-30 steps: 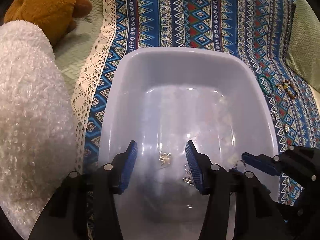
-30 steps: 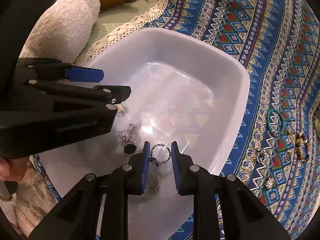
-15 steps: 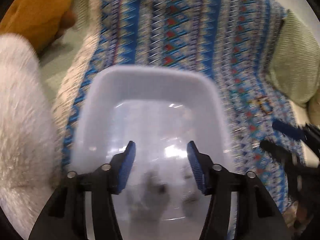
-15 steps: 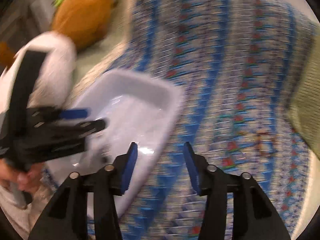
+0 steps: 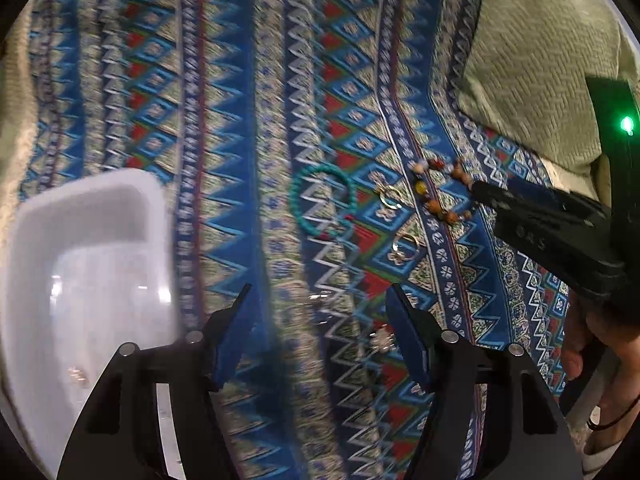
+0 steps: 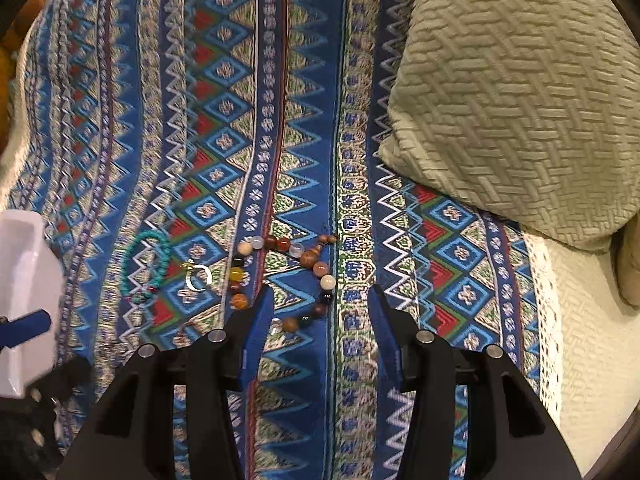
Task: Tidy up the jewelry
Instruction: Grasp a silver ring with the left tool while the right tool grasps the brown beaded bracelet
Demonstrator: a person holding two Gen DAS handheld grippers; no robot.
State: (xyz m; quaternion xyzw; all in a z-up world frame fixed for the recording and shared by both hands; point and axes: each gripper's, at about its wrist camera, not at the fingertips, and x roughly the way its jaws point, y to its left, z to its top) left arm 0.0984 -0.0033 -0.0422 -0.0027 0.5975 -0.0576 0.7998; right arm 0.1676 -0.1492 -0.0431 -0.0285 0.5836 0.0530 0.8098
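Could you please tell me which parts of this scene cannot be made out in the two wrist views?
- White tray, left wrist view: cut off by the picture's left edge and motion-blurred; the small piece inside is unidentifiable.
- Small silver pieces by the left gripper: blurred, type unclear.
- Multicoloured bead bracelet, right wrist view: its lower part runs behind a finger of the right gripper.
- Left gripper, right wrist view: mostly cut off at the left edge.

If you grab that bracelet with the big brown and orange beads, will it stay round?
Probably not. The beaded bracelet lies in a crooked loop on the patterned cloth, so it likely flops. Its round, shiny beads may slip between the pads.
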